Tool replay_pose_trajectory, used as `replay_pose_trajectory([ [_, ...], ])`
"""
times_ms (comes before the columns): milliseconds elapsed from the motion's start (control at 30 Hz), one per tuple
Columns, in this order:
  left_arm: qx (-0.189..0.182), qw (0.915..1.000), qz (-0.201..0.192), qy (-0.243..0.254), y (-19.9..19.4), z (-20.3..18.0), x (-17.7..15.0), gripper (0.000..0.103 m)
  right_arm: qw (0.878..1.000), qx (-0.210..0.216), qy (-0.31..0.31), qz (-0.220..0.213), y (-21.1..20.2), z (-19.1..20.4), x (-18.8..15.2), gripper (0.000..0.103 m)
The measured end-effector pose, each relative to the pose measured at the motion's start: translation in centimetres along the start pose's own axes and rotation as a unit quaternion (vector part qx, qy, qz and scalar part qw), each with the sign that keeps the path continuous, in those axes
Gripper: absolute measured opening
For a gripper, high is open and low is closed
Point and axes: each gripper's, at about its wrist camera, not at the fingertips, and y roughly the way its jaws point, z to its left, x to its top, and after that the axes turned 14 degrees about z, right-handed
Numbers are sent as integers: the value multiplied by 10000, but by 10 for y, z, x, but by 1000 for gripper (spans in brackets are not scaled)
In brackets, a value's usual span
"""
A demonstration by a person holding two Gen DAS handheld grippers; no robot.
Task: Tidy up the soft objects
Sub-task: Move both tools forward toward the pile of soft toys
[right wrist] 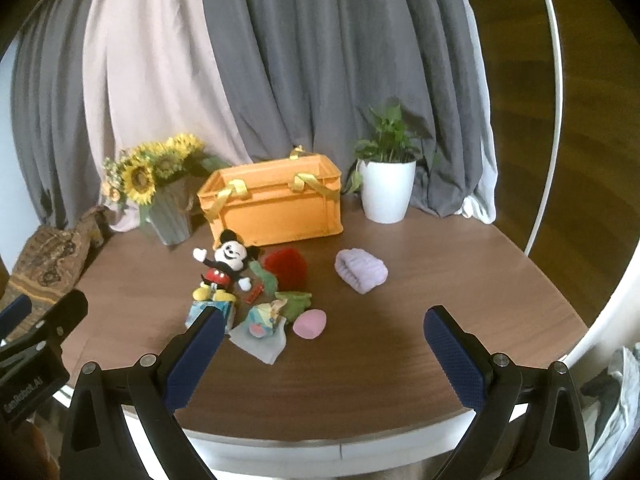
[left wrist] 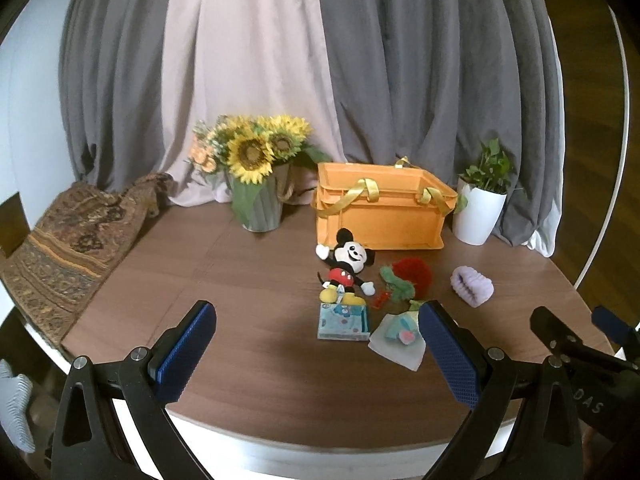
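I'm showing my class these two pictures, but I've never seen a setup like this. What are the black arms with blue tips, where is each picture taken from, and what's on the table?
Each picture comes from a camera mounted on a hand-held gripper, looking along its two blue-padded fingers. The left gripper and the right gripper are both open and hold nothing. On the round wooden table lie soft things: a mouse plush toy, a red fluffy item, a lilac knitted piece and a pink egg shape. Behind stand an orange crate, sunflowers and a potted plant.

one crate (right wrist: 276,208), two pots (right wrist: 386,192), seven toys (right wrist: 226,266)
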Motion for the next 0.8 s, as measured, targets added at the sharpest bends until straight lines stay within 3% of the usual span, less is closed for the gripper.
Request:
replay_pose_trajectory([
  [367, -286, 9977, 566, 257, 92, 6, 26, 103, 9969, -238, 247, 712, 80, 19, 14, 89],
  [800, -424, 9905, 1230, 452, 167, -10, 25, 102, 9892, -390, 505, 1321, 147, 21, 19, 74],
])
